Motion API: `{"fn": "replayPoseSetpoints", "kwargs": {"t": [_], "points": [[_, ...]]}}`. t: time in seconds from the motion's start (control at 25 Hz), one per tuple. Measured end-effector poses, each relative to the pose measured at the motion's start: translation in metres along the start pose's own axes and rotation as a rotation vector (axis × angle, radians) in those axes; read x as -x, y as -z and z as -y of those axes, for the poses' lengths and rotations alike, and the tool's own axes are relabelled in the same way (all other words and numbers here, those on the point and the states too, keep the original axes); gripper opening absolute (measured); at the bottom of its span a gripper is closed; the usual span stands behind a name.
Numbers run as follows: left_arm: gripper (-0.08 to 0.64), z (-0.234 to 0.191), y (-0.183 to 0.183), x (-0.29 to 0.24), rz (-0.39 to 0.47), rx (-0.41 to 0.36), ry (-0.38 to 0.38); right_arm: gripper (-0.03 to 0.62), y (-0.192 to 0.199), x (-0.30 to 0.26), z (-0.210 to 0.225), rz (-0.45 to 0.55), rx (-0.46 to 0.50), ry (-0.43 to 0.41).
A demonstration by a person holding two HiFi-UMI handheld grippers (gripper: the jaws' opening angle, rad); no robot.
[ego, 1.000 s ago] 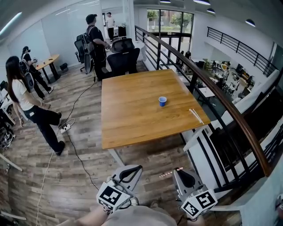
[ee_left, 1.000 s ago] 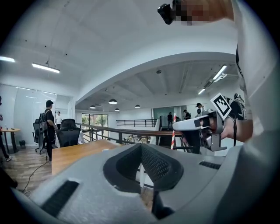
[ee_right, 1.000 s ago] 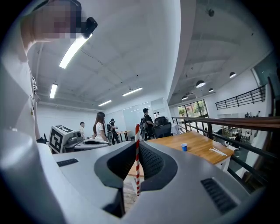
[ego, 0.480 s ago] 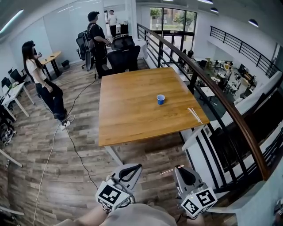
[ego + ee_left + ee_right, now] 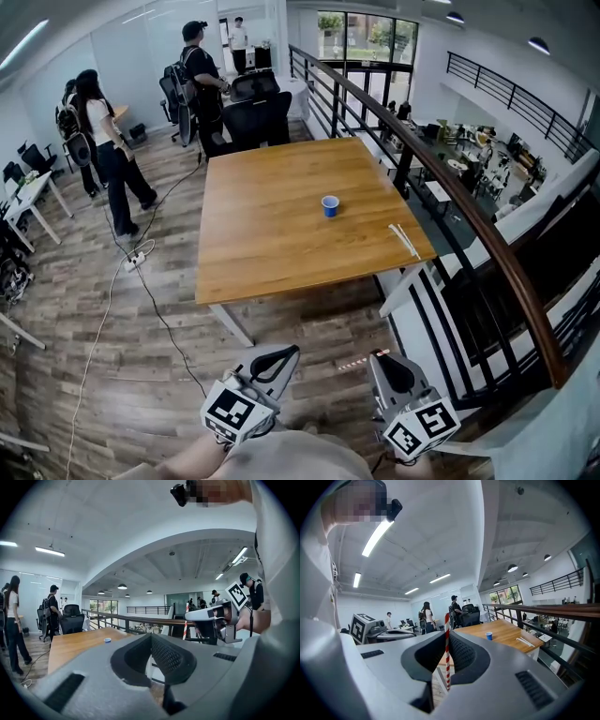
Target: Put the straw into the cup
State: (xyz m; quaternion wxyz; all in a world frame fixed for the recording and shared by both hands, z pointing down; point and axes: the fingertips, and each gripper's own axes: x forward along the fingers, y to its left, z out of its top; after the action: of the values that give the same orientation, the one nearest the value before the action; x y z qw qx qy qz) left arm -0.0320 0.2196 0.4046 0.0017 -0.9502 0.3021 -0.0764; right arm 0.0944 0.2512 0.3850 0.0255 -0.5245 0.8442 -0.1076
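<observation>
Closest to me, the right gripper [image 5: 379,360] has its fingers closed on a red-and-white striped straw [image 5: 447,654], which stands upright between them in the right gripper view. Just beside it, the left gripper [image 5: 293,352] has its fingers pressed together with nothing between them. Each gripper carries a cube [image 5: 232,413] printed with black-and-white square markers.

Both grippers hang over the plank floor [image 5: 141,375], well short of the cup [image 5: 330,205]. The small blue cup stands upright near the middle of the wooden surface [image 5: 262,244]. Right of the cup, by the surface's edge, lie pale straws [image 5: 405,240]. Beyond the cup are black office chairs [image 5: 255,112] and a person in a cap [image 5: 202,75].

Compared with a second ago, the cup sits higher and further left in my head view. The person with long hair [image 5: 103,141], left of the cup, has walked farther off. The grippers have kept their place.
</observation>
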Motion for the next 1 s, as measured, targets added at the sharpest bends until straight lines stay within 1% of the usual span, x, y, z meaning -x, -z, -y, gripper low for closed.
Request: {"fn": "replayPoseSetpoints", "kwargs": {"t": [0.08, 0.2, 0.36, 0.48, 0.72, 0.88, 1.0], "points": [[0.014, 0.003, 0.0, -0.005, -0.004, 0.01, -0.001, 0.032, 0.0, 0.004, 0.006, 0.001, -0.005, 0.002], [0.014, 0.008, 0.0, -0.011, 0.001, -0.007, 0.003, 0.032, 0.001, 0.009, 0.014, -0.003, -0.006, 0.003], [0.014, 0.012, -0.006, -0.014, 0.008, 0.011, 0.013, 0.032, -0.003, 0.011, 0.016, 0.005, -0.002, -0.012], [0.014, 0.012, -0.002, -0.016, 0.007, -0.013, 0.022, 0.032, -0.002, 0.01, 0.018, 0.006, -0.003, -0.015], [0.014, 0.011, -0.001, -0.028, 0.013, -0.027, 0.023, 0.032, -0.004, 0.008, 0.029, 0.023, 0.002, -0.008], [0.014, 0.008, -0.007, -0.035, 0.01, -0.008, 0.024, 0.032, -0.009, 0.004, 0.032, 0.033, 0.011, 0.0], [0.014, 0.002, -0.002, -0.041, 0.023, -0.035, 0.032, 0.032, -0.008, 0.0, 0.036, 0.034, 0.015, 0.009]]}}
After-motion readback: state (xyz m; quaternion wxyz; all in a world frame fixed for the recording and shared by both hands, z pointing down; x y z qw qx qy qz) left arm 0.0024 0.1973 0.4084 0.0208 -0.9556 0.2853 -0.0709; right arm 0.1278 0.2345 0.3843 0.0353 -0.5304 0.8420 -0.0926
